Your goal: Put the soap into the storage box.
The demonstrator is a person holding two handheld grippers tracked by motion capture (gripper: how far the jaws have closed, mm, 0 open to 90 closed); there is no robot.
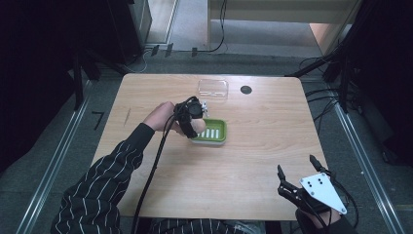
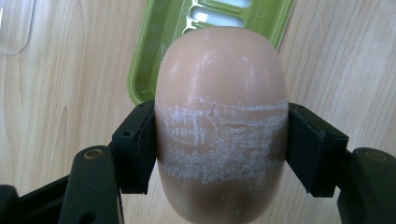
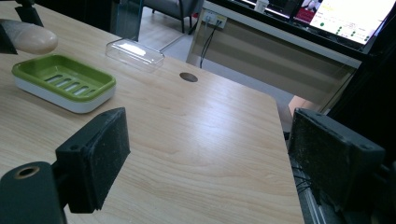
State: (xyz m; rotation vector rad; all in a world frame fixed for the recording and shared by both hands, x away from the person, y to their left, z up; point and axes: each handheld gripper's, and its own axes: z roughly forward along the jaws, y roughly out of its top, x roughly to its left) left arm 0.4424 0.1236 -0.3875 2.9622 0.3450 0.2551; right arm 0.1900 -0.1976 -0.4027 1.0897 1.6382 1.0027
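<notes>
Two black jaws of the left gripper are pinching a pale pink bar of soap across its middle, where a whitish scuffed band is showing on its surface. The hold across the short width is probably chosen so the smooth, rounded bar does not slide out. From above, the left gripper is hovering at the left edge of the green soap dish, with the bar over the dish's near rim; whether it is touching the dish cannot be told. The dish's slotted floor is lying bare, so the bar is likely being lowered into it or lifted out of it. A clear plastic lid is sitting just beyond the dish on the wooden table. The right gripper is waiting near the table's near right corner, its jaws spread wide and holding nothing, well apart from the work.
</notes>
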